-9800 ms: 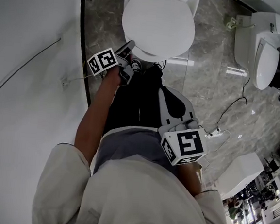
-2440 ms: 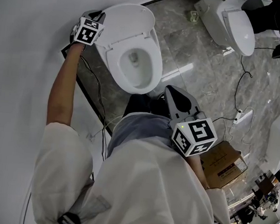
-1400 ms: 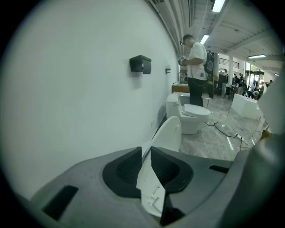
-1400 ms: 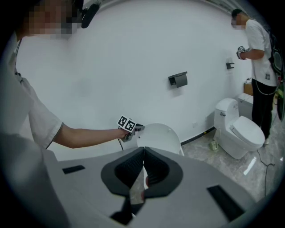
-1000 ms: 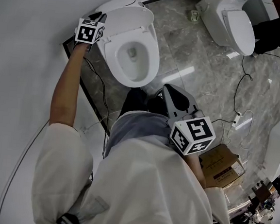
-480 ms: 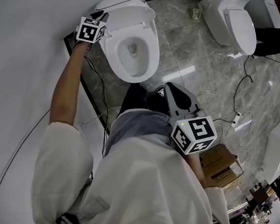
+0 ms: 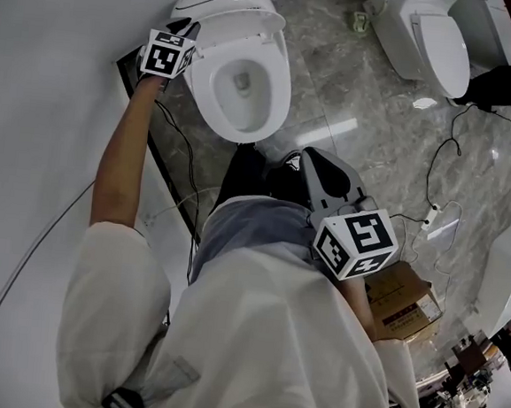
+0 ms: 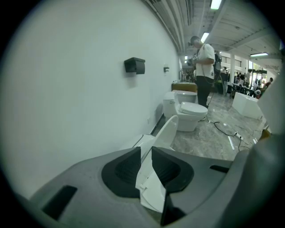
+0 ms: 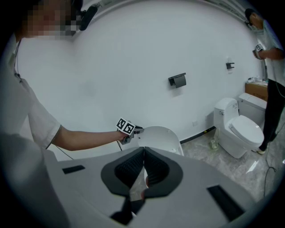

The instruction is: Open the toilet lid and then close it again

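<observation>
Two changes count. The toilet lid [image 9: 158, 139], which earlier lay flat on the seat, now stands raised behind the open bowl [image 7: 240, 77]. Over the past second it has also come to look narrower from above, which I read as the lid starting to tip forward off its rest. The left tongs [image 7: 187, 31] are clamped on the lid's left rim, with the white edge pinched between barely parted pads. The right tongs [image 9: 144, 151] hang closed and empty near the person's waist, well apart from the toilet. The toilet stands at the edge of the floor [image 7: 371, 102], against the white wall [image 7: 43, 91]. The opening half looks done and the closing half seems under way. The lid will want lowering under control, not dropping.
</observation>
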Tool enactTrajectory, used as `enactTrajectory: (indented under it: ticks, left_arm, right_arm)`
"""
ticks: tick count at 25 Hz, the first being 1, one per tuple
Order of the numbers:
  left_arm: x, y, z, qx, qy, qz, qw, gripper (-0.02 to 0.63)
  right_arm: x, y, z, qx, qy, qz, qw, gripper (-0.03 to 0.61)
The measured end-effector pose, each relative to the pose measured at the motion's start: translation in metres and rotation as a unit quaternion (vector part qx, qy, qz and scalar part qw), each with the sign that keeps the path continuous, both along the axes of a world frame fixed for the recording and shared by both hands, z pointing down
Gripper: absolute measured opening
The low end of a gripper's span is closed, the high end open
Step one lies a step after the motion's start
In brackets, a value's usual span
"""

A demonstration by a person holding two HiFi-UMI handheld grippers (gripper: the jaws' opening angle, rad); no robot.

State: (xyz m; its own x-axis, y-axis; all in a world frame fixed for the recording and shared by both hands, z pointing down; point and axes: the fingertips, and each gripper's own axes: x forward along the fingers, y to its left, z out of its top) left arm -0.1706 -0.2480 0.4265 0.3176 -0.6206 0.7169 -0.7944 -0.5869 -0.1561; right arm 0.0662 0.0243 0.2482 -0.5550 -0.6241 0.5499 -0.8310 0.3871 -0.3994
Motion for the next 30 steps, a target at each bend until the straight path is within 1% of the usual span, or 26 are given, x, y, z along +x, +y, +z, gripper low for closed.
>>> enactTrajectory:
  ticks: [13, 30]
  left_arm:
    - [0.011, 0.038, 0.004, -0.004, -0.009, -0.001, 1.0000, 0.066]
    - [0.023, 0.080, 0.016, -0.016, -0.026, -0.025, 0.9992, 0.074]
  right_arm:
    - [0.013, 0.021, 0.000, -0.001, -0.003, -0.022, 1.000, 0.011]
    - [0.046, 0.040, 0.004, 0.000, -0.005, -0.045, 0.999, 0.011]
